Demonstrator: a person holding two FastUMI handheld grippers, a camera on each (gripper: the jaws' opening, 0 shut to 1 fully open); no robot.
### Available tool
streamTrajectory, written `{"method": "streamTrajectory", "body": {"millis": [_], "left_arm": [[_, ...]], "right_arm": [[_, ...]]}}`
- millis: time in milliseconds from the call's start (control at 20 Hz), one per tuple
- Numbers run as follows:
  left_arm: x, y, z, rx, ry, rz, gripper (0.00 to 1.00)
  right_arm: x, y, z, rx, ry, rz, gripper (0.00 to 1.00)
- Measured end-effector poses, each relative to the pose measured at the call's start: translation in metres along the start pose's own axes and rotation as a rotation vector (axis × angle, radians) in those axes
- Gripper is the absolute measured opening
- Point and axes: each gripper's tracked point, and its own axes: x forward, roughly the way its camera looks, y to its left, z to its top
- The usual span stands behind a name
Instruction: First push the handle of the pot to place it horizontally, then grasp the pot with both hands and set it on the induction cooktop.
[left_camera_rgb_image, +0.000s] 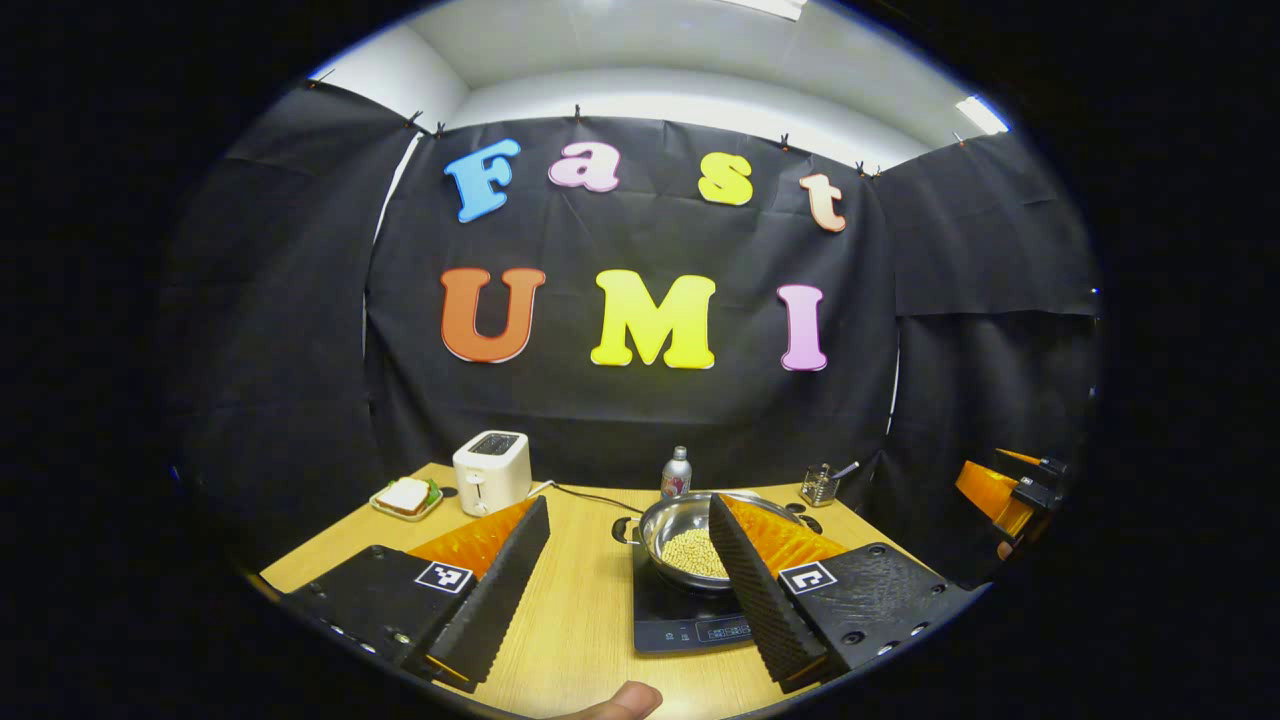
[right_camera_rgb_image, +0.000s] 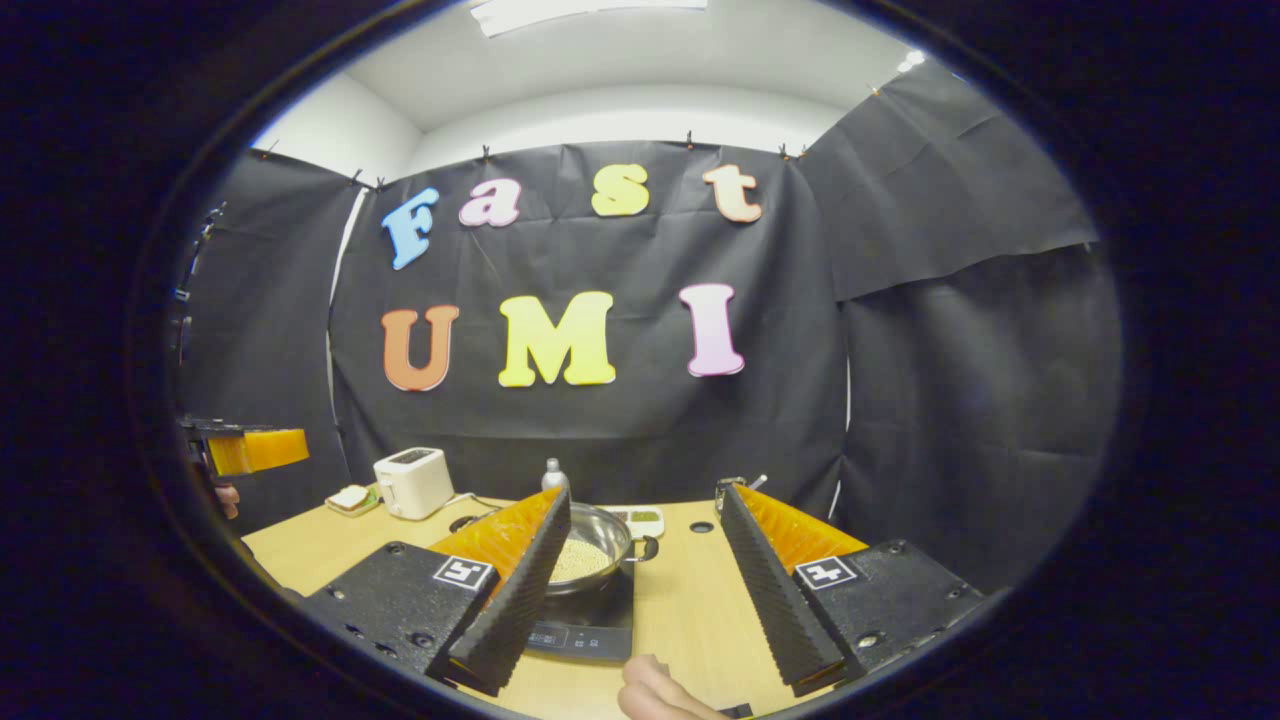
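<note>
A steel pot (left_camera_rgb_image: 668, 520) holding pale beans sits on the black induction cooktop (left_camera_rgb_image: 690, 625) on the wooden table. Its small side handle (left_camera_rgb_image: 625, 530) points left in the left gripper view. My left gripper (left_camera_rgb_image: 628, 505) is open and held back from the pot, and its right finger overlaps the pot's right side in the picture. In the right gripper view the pot (right_camera_rgb_image: 602, 538) and the cooktop (right_camera_rgb_image: 592, 628) lie behind the left finger, with a handle (right_camera_rgb_image: 648, 547) sticking out to the right. My right gripper (right_camera_rgb_image: 645, 495) is open and holds nothing.
A white toaster (left_camera_rgb_image: 492, 470), a sandwich on a plate (left_camera_rgb_image: 405, 497), a small bottle (left_camera_rgb_image: 677, 472) and a wire utensil holder (left_camera_rgb_image: 820, 483) line the table's back. The other gripper (left_camera_rgb_image: 1010, 490) hovers far right, and the left one (right_camera_rgb_image: 250, 450) shows far left. A thumb (left_camera_rgb_image: 625, 702) rests low.
</note>
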Motion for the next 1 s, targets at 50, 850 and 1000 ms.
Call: {"method": "streamTrajectory", "body": {"millis": [50,850,1000], "left_arm": [[-0.01,0.0,0.007,0.005,-0.014,0.0,0.95],[-0.101,-0.001,0.026,0.037,-0.113,-0.012,0.95],[-0.102,-0.001,0.025,0.035,-0.121,-0.002,0.95]], "right_arm": [[-0.011,0.001,0.009,0.004,-0.016,-0.003,0.95],[-0.099,-0.009,0.03,-0.021,-0.087,-0.073,0.95],[-0.1,-0.011,0.029,-0.017,-0.087,-0.072,0.95]]}}
